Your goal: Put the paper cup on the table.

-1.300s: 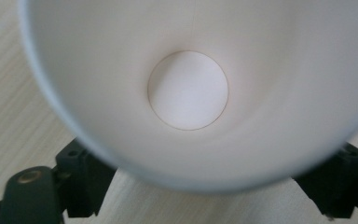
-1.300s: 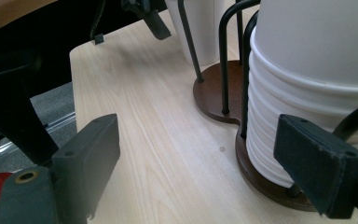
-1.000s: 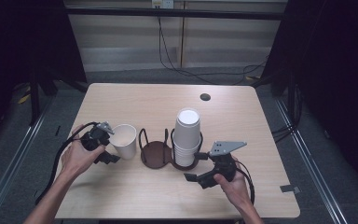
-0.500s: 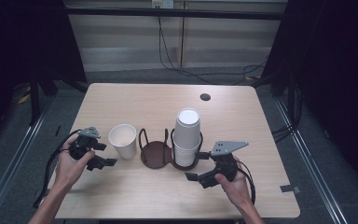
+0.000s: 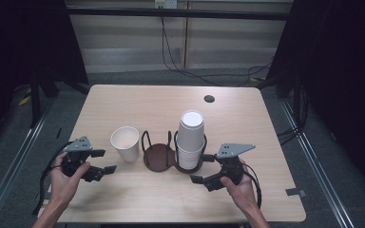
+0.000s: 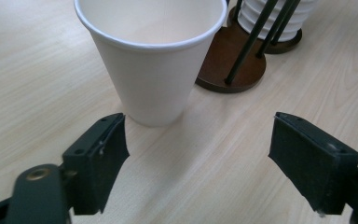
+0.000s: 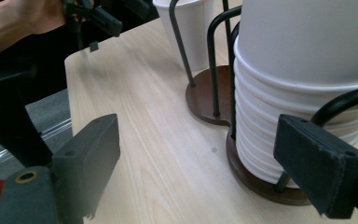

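A single white paper cup (image 5: 125, 142) stands upright on the table, left of a dark brown wire cup holder (image 5: 158, 156). The holder's right ring carries a stack of white cups (image 5: 190, 137). My left gripper (image 5: 105, 160) lies low to the left of the single cup, a short gap away. In the left gripper view the cup (image 6: 151, 60) stands beyond the jaws; they have just been closing a little, but the left gripper (image 6: 198, 154) is open with nothing between them. My right gripper (image 5: 202, 168) is open beside the stack (image 7: 307, 70), not touching it.
The wooden table (image 5: 138, 104) has a small dark round grommet (image 5: 209, 99) at the back right. The holder's left ring holds no cup. Bare tabletop lies in front of both hands. Cables run over the floor behind the table.
My left gripper has drawn back to the left, away from the single cup, which stays standing where it was. The right hand has kept still.
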`<state>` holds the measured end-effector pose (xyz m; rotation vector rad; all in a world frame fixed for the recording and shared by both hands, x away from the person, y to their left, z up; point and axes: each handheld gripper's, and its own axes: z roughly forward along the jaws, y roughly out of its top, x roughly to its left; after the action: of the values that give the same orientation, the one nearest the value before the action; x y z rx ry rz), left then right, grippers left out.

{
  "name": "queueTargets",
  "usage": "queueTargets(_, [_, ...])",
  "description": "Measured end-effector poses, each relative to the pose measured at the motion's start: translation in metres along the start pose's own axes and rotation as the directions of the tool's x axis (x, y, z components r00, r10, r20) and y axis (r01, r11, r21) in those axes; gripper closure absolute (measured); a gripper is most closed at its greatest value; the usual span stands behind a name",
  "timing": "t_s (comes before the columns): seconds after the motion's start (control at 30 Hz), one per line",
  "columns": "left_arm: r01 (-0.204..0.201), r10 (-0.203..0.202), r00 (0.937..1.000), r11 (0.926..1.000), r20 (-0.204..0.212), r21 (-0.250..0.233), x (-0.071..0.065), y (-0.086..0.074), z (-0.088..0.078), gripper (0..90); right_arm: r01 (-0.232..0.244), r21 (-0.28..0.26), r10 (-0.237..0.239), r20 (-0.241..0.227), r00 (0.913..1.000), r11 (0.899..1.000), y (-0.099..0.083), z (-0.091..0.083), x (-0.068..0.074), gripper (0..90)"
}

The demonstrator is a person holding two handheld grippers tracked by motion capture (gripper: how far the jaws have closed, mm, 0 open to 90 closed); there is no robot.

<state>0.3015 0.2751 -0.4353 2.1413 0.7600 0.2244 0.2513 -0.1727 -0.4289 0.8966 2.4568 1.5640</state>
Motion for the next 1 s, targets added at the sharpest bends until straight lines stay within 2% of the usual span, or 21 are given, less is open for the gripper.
queueTargets(0.13, [0.008,-0.008,1.0000,0.9993,0.005,-0.036,-0.009,-0.003,-0.002,18.4,-0.005,-0.015,0.005,0.018,0.9998,1.000,-0.001,-0.002,-0.001,14.8])
queueTargets(0.17, [-0.003,0.003,1.0000,0.9992,-0.003,-0.041,-0.010,-0.003,-0.002,18.4,-0.005,-0.017,0.006,0.018,0.9998,1.000,-0.001,-0.002,-0.001,14.8])
queueTargets(0.23, [-0.010,0.011,0.9996,0.9991,0.028,-0.041,-0.015,-0.003,-0.002,18.4,-0.003,-0.017,0.004,0.021,0.9998,1.000,-0.001,-0.003,-0.001,14.8])
queueTargets(0.37, [-0.016,0.017,0.9996,0.9984,0.021,-0.054,-0.023,-0.007,-0.003,18.4,-0.006,-0.024,0.007,0.024,0.9997,1.000,-0.002,-0.002,-0.001,14.8])
queueTargets(0.57, [-0.017,0.020,0.9992,0.9963,0.034,-0.085,-0.039,-0.012,0.001,18.4,-0.008,-0.021,0.008,0.023,0.9997,1.000,-0.003,-0.001,0.000,14.8])
queueTargets(0.6, [-0.013,0.015,0.9997,0.9957,0.021,-0.092,-0.041,-0.013,0.001,18.4,-0.009,-0.025,0.010,0.025,0.9996,1.000,-0.003,-0.002,0.000,14.8])
queueTargets(0.67, [0.038,-0.034,0.9987,0.9921,0.037,-0.119,-0.044,-0.015,0.002,18.6,-0.006,-0.030,0.007,0.028,0.9996,1.000,-0.003,-0.002,0.000,14.8])
queueTargets(0.7, [0.050,-0.046,0.9985,0.9888,0.031,-0.141,-0.047,-0.016,0.003,20.0,-0.010,-0.029,0.011,0.031,0.9995,1.000,-0.004,-0.002,0.000,14.8])
queueTargets(0.77, [0.042,-0.039,0.9990,0.9865,0.023,-0.158,-0.051,-0.016,0.005,19.5,-0.011,-0.029,0.011,0.029,0.9995,1.000,-0.004,-0.002,0.000,14.8])
queueTargets(0.87, [0.077,-0.069,0.9963,0.9802,0.052,-0.182,-0.055,-0.016,0.012,18.9,-0.011,-0.028,0.012,0.029,0.9995,1.000,-0.004,-0.001,0.000,14.8])
queueTargets(0.93, [0.057,-0.053,0.9982,0.9794,0.027,-0.194,-0.060,-0.016,0.016,18.7,-0.010,-0.027,0.011,0.030,0.9995,1.000,-0.005,-0.001,0.001,14.8])
queueTargets(0.97, [0.056,-0.051,0.9983,0.9808,0.029,-0.187,-0.063,-0.016,0.019,18.7,-0.009,-0.026,0.010,0.030,0.9995,1.000,-0.005,-0.001,0.001,14.8])
queueTargets(1.0, [0.062,-0.056,0.9977,0.9791,0.038,-0.194,-0.065,-0.017,0.022,18.6,-0.007,-0.026,0.008,0.029,0.9995,1.000,-0.005,-0.001,0.002,14.8])
